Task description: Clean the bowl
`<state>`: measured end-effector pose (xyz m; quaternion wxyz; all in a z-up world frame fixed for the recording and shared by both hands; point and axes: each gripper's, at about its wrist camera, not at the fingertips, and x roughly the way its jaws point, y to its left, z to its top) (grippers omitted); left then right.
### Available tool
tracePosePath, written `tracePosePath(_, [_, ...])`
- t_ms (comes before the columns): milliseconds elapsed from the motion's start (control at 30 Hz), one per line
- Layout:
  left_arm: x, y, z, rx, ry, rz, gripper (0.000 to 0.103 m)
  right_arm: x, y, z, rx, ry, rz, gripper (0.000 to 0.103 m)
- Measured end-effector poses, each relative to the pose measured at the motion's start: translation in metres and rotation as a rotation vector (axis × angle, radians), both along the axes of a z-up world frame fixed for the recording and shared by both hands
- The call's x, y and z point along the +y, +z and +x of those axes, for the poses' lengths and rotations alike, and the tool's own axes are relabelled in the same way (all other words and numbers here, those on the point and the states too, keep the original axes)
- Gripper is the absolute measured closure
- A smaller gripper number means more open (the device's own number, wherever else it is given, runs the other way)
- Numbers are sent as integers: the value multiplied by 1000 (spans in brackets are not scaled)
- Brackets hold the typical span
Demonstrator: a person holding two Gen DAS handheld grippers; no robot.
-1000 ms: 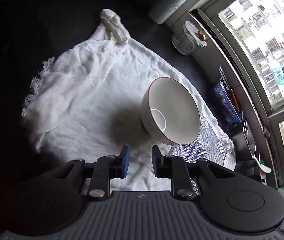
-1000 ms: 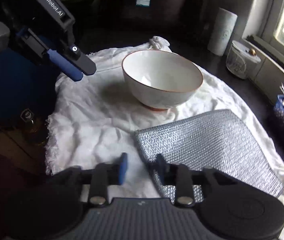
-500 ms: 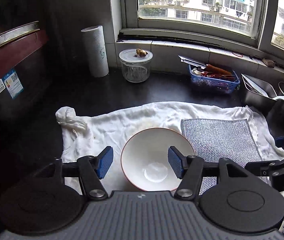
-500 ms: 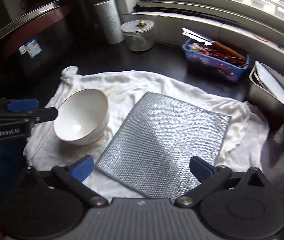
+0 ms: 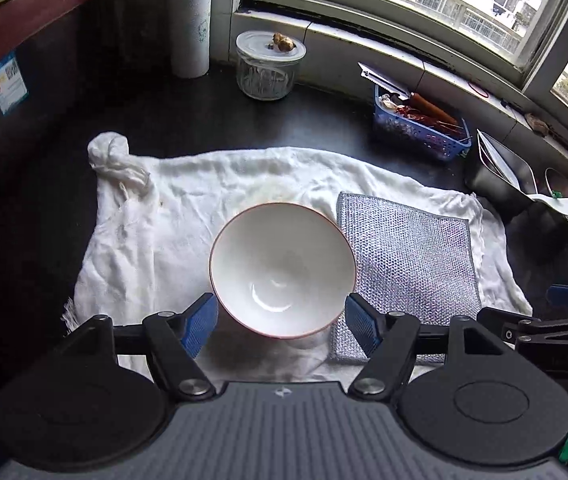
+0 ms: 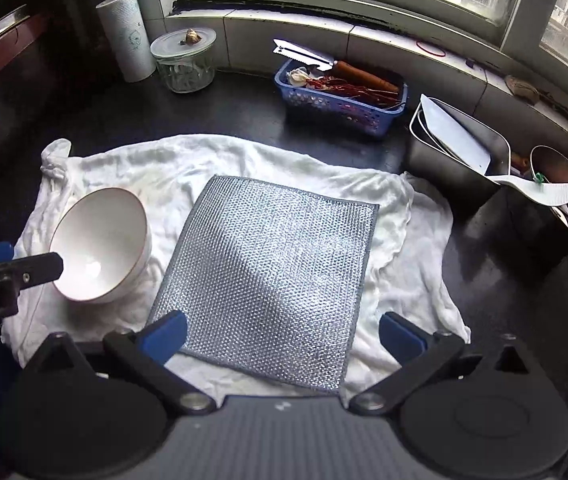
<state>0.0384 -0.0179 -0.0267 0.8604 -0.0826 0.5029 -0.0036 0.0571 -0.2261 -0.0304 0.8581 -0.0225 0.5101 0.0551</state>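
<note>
I have both tools spread wide now, their jaws having just been opening, and neither holds anything. My left gripper (image 5: 280,322) hangs above the white bowl (image 5: 282,268), which shows between its blue pads without touching them; my right gripper (image 6: 282,334) hangs over the silver scouring cloth (image 6: 268,276), which lies flat just beside the bowl on the white towel (image 5: 156,232). I judge the cleaning has not begun: I am lined up to steady the bowl with one tool and pick up the cloth with the other. A second ago both views were rolled sideways and sat closer to the towel, with the jaws far narrower.
</note>
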Motion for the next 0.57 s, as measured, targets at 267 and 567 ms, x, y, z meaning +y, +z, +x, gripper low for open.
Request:
tracePosePath(267, [-13,-7,-17,17,61,72,33,0,-4,-10,-2,39,-4,1])
tracePosePath(567, [-12,-5,-29,-8,104,101,33,5,-14,-18,36,114,13,1])
